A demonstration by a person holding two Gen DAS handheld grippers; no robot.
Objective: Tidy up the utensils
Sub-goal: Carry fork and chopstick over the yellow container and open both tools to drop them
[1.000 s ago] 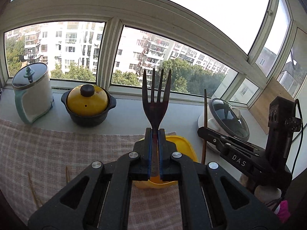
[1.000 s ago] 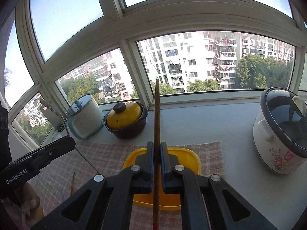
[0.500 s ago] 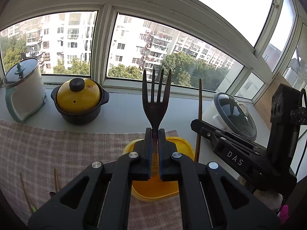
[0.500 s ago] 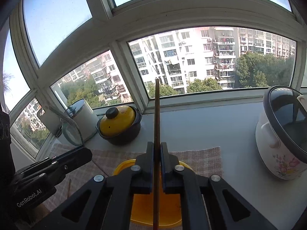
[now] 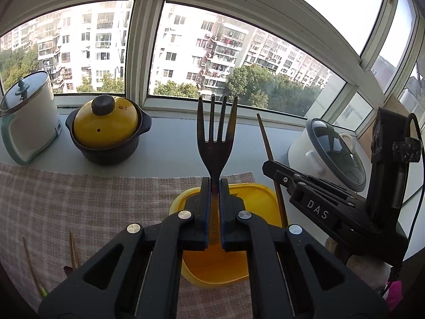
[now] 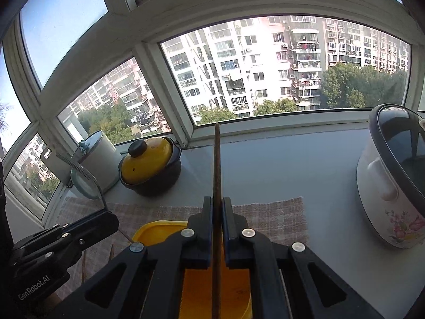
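Both grippers have shifted rightward over the yellow tray [image 5: 255,196] since the earlier frame. The left gripper [image 5: 214,183] clamps a dark fork [image 5: 216,138], tines up. The right gripper [image 6: 217,204] pinches a thin wooden stick [image 6: 216,164], probably a chopstick, upright above the checked cloth [image 5: 79,199].

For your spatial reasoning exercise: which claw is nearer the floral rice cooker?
Right. The right claw, holding a chopstick, is beside the floral rice cooker; the left claw, with the fork, sits farther left.
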